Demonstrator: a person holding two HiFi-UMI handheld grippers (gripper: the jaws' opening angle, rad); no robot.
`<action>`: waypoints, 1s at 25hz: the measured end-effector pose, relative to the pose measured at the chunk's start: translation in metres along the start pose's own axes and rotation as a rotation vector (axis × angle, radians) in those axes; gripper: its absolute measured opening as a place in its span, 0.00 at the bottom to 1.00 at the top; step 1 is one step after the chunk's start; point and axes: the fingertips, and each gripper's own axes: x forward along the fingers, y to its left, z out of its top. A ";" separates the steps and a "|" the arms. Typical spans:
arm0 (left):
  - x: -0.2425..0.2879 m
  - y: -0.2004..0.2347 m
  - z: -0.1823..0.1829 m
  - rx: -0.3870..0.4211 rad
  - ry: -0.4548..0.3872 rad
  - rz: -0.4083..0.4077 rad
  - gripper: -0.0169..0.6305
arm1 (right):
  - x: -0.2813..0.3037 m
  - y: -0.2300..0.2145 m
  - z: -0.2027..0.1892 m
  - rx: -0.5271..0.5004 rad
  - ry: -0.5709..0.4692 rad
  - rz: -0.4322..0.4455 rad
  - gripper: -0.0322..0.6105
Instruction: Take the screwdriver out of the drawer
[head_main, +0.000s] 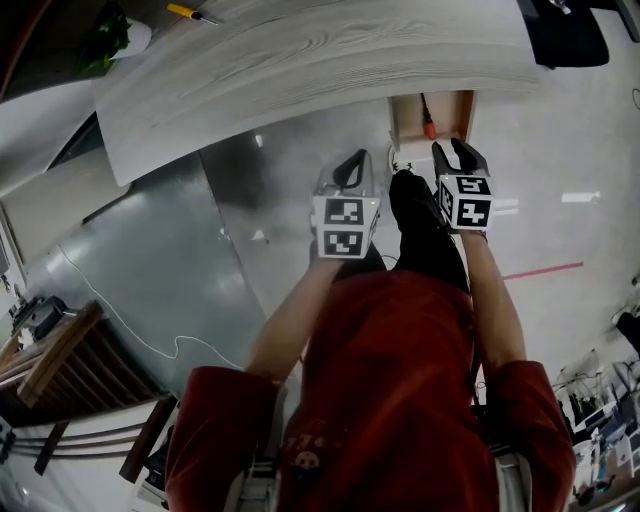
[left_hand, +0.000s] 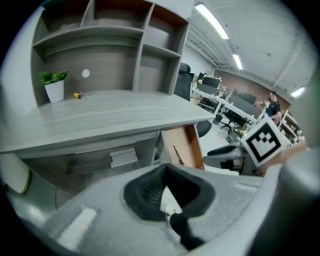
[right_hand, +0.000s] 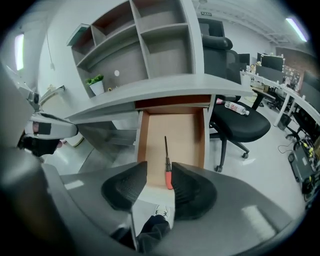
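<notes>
We are holding the right claw (right_hand: 160, 166) wide open and empty above the pulled-out drawer (right_hand: 144, 135) under the counter (right_hand: 160, 86). The red-handled screwdriver (right_hand: 169, 179) is lying inside the drawer, near its front edge. Our left claw (left_hand: 165, 171) is hanging closed, gripping nothing.

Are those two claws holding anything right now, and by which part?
Nothing is held. The right gripper is open and empty, short of the screwdriver lying in the drawer; the left gripper is shut on nothing.
</notes>
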 end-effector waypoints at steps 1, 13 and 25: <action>0.004 0.001 -0.003 -0.004 0.002 0.003 0.02 | 0.008 -0.001 -0.003 -0.008 0.011 0.001 0.26; 0.039 0.015 -0.035 -0.051 0.039 0.039 0.02 | 0.076 -0.024 -0.038 -0.051 0.132 -0.009 0.27; 0.051 0.025 -0.054 -0.089 0.074 0.070 0.02 | 0.126 -0.031 -0.059 -0.106 0.225 -0.020 0.29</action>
